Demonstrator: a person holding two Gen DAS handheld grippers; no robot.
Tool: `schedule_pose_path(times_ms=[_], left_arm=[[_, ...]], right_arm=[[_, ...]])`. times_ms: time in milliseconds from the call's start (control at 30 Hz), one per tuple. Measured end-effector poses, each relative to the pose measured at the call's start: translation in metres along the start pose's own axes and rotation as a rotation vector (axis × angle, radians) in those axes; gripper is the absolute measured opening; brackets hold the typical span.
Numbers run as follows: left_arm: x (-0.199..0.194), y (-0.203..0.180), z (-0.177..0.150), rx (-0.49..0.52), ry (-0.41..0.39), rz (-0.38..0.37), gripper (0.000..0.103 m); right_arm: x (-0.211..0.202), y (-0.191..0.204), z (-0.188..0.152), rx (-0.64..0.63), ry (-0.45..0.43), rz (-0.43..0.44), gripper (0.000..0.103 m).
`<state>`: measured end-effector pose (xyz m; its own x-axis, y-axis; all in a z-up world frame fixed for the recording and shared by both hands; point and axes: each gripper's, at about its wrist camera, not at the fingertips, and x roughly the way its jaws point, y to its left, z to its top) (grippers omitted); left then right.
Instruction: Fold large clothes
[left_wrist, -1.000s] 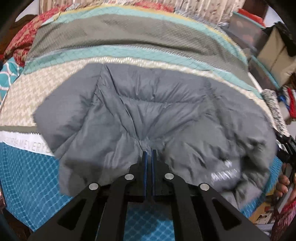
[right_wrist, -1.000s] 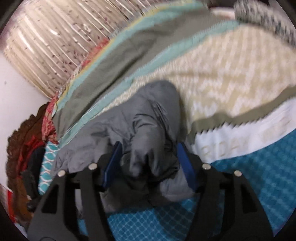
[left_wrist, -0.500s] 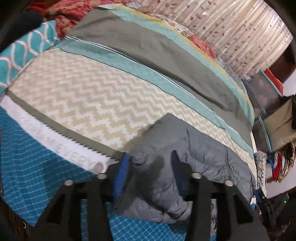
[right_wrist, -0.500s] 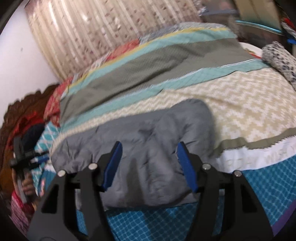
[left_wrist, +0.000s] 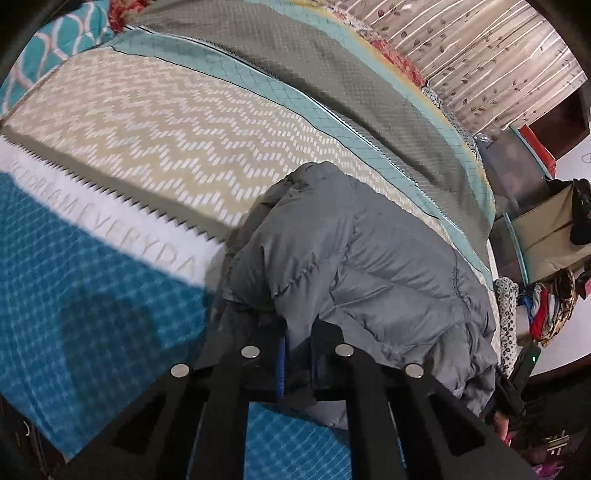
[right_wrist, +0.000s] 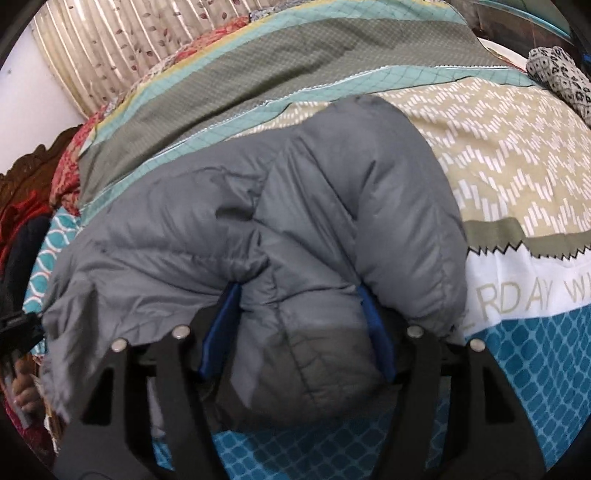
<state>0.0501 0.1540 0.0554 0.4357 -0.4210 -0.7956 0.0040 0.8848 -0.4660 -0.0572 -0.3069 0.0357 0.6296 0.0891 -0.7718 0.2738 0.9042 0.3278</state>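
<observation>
The bed is covered by a quilt (left_wrist: 155, 147) with bands: blue with a grid pattern nearest, then white with grey letters, beige zigzag, teal and olive. In the left wrist view a teal pillow (left_wrist: 55, 44) lies at the far left, a curtain (left_wrist: 480, 48) with a leaf print hangs at the back, and at the right edge stand boxes (left_wrist: 535, 229) and a pile of mixed clothes (left_wrist: 550, 306), too small to tell apart. The grey puffer jacket (right_wrist: 258, 221) lies bunched on the near part of the quilt, over the blue and beige bands. The left gripper (left_wrist: 297, 360) has just been closing and now pinches a fold of the jacket's near edge between its almost closed jaws. The right gripper (right_wrist: 299, 328) has just been opening a little; its blue pads (right_wrist: 221, 332) stand wide on both sides of a thick roll of the jacket and touch it. In the right wrist view a carved headboard (right_wrist: 33, 162) shows at the left, partly cut off, and a patterned cloth (right_wrist: 561, 77) at the right edge.
</observation>
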Motion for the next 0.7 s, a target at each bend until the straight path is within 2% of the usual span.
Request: schedule_pose_path(times_ms=[100, 167, 300, 433, 567, 700], left_arm=[[0.013, 0.009, -0.006, -0.005, 0.032, 0.040, 0.006], [0.025, 0.005, -0.007, 0.021, 0.044, 0.100, 0.010], [0.016, -0.004, -0.004, 0.033, 0.025, 0.141, 0.014], [-0.014, -0.007, -0.006, 0.073, -0.031, 0.168, 0.019], [-0.046, -0.005, -0.004, 0.064, -0.100, 0.193, 0.033], [-0.060, -0.020, 0.006, 0.089, -0.160, 0.175, 0.041]], right_arm=[[0.007, 0.008, -0.002, -0.057, -0.010, -0.036, 0.069], [0.006, 0.012, -0.001, -0.075, -0.011, -0.049, 0.069], [-0.024, 0.007, 0.000, -0.016, -0.049, 0.024, 0.069], [-0.059, 0.004, -0.003, -0.029, -0.107, 0.063, 0.069], [-0.085, 0.001, 0.003, -0.038, -0.156, 0.045, 0.069], [-0.095, 0.019, 0.015, -0.125, -0.210, 0.002, 0.069]])
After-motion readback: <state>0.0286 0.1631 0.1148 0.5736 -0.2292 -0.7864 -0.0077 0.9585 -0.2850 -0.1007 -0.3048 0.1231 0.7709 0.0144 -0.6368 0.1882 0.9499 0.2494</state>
